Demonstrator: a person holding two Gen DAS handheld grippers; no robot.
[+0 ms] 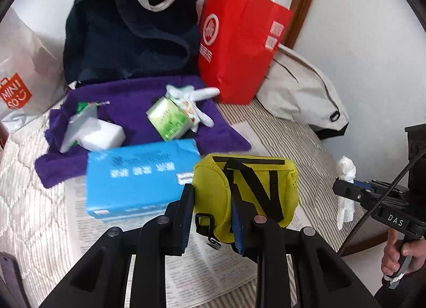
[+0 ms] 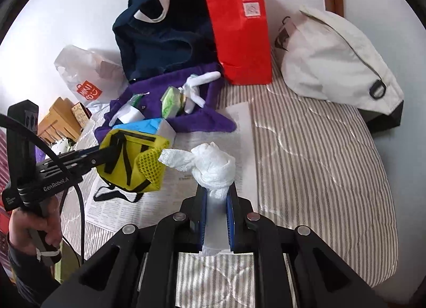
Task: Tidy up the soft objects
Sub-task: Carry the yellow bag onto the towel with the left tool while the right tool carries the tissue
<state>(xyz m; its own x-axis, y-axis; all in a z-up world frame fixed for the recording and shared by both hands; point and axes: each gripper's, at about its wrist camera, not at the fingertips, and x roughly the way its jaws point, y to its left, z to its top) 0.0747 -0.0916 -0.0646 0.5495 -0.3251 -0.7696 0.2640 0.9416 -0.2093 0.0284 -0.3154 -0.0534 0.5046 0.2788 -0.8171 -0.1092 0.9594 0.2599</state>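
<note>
Two grippers, each lifting one soft thing above a striped bed.

The left gripper [image 1: 211, 217] pinches the yellow pouch [image 1: 247, 188] by its near end, jaws narrowed onto it; the pouch hangs clear of the newspaper [image 2: 213, 127], its black strap dangling. The right gripper [image 2: 216, 201] is clamped nearly closed on a knotted white cloth [image 2: 213, 164], held just beside the pouch. Four bags line the wall: one navy tote [image 1: 133, 28], one red paper bag [image 1: 239, 49], one white Miniso bag [image 1: 24, 73], one beige bag [image 1: 300, 89]; their contents are hidden. One purple towel [image 1: 138, 121] carries a blue tissue pack [image 1: 138, 180], a green packet [image 1: 167, 119], a white block [image 1: 101, 135] and a white bundle [image 1: 197, 103], blurred and hard to identify.
</note>
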